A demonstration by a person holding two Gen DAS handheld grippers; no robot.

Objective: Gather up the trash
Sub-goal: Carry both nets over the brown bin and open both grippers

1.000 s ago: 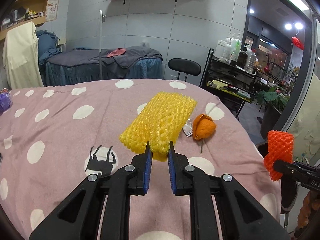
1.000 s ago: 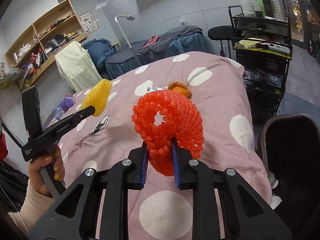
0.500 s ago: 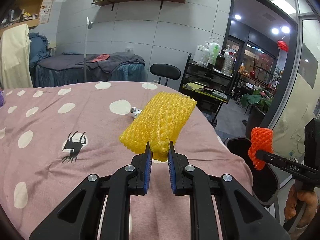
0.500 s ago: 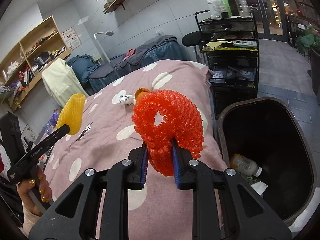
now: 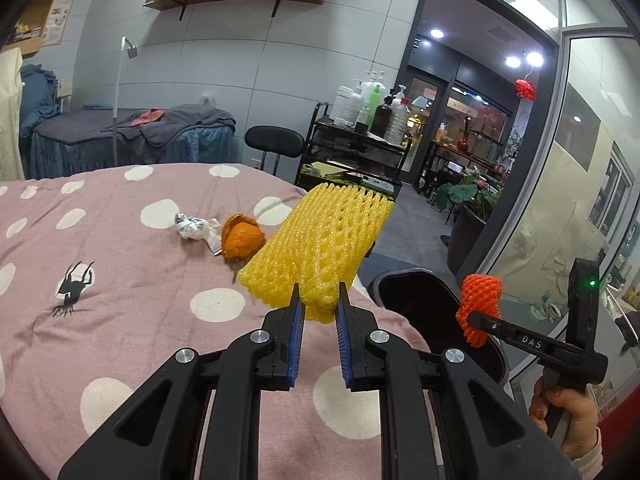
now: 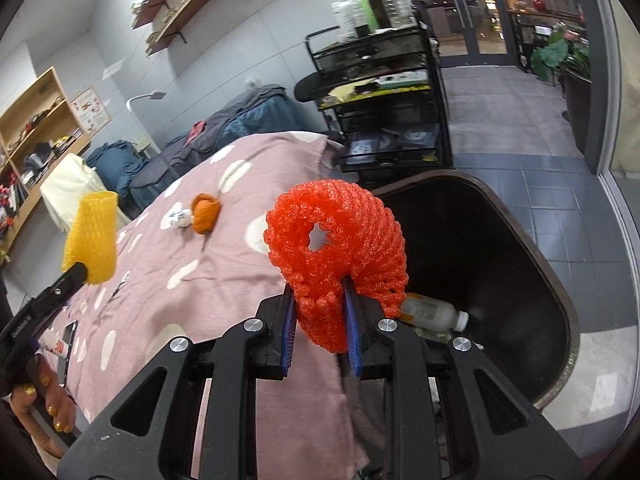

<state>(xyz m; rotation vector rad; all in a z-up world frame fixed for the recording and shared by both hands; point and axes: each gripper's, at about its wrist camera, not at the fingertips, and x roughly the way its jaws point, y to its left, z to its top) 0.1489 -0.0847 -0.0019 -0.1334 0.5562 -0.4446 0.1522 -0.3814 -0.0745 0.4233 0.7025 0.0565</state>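
My left gripper [image 5: 318, 304] is shut on a yellow foam fruit net [image 5: 320, 244], held up over the pink polka-dot bedspread [image 5: 120, 280] near its right edge. My right gripper [image 6: 318, 312] is shut on a curled red foam net [image 6: 340, 248], which hangs by the rim of the dark trash bin [image 6: 560, 312]. The same red net [image 5: 478, 304] appears at the right of the left wrist view, above the bin [image 5: 420, 296]. A plastic bottle [image 6: 432, 314] lies inside the bin. On the bedspread lie an orange peel [image 5: 240, 240] and a crumpled white wrapper [image 5: 194, 228].
A black wire cart [image 6: 384, 92] with bottles stands beyond the bed's far end, a black stool [image 5: 274, 142] beside it. A grey tiled floor [image 6: 520, 168] runs toward glass doors. A phone [image 6: 68, 344] lies near the bed's left edge. A hand [image 5: 568, 420] holds the right gripper's handle.
Both grippers swung right toward the bed's edge with their nets still held. The trash bin has come into full view by the red net; the peel and wrapper now show left of the yellow net.
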